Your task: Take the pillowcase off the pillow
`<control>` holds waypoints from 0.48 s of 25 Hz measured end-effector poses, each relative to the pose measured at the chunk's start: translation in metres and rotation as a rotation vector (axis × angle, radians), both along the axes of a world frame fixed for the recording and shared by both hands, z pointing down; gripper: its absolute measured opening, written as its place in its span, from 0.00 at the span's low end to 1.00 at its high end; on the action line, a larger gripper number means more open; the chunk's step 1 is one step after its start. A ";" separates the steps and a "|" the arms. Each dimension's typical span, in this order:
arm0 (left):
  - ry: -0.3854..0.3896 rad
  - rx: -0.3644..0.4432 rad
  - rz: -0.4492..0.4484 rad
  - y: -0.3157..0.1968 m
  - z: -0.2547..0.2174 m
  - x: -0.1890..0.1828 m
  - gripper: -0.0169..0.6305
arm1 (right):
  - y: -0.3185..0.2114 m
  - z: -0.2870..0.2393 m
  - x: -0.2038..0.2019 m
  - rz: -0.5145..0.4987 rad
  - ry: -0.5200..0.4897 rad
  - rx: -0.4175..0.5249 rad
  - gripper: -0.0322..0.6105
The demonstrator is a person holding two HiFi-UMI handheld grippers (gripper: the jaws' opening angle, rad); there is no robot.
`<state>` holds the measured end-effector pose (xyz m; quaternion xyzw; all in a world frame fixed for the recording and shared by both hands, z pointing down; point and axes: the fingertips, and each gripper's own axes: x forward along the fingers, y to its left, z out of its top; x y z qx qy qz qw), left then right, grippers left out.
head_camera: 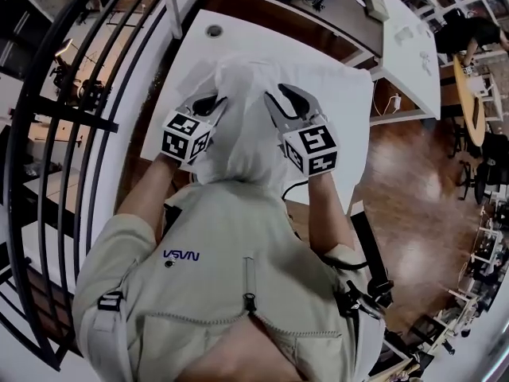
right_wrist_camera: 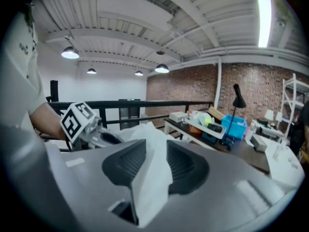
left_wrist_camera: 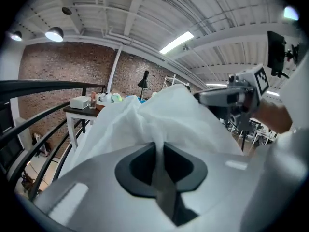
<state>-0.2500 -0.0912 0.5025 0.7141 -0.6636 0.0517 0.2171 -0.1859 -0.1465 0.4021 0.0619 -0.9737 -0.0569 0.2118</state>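
Note:
The white pillow in its pillowcase (head_camera: 238, 138) stands bunched up on the white table (head_camera: 338, 94), against the person's chest. My left gripper (head_camera: 208, 103) is at its upper left side; in the left gripper view a fold of the pillowcase (left_wrist_camera: 159, 115) is pinched in the narrow slit between the jaws of that gripper (left_wrist_camera: 159, 153). My right gripper (head_camera: 289, 102) is at the upper right side, its jaws spread. In the right gripper view a loose flap of pillowcase (right_wrist_camera: 154, 144) lies in the gap of the right gripper (right_wrist_camera: 153, 154), with the pads apart.
A black curved railing (head_camera: 48, 173) runs along the left. More white desks (head_camera: 409, 42) with clutter stand at the top right. Wooden floor (head_camera: 406, 181) lies to the right of the table. A black cable (head_camera: 298, 186) hangs by the table's near edge.

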 end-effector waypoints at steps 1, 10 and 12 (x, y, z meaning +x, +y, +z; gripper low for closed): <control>-0.011 0.010 0.006 0.001 -0.003 0.005 0.09 | 0.000 -0.010 -0.011 -0.026 -0.012 0.016 0.26; -0.154 0.057 0.103 0.012 -0.030 0.043 0.09 | -0.002 0.010 -0.093 -0.238 0.173 0.075 0.43; -0.175 0.052 0.116 0.014 -0.033 0.048 0.08 | -0.002 0.025 -0.099 -0.267 0.229 0.049 0.41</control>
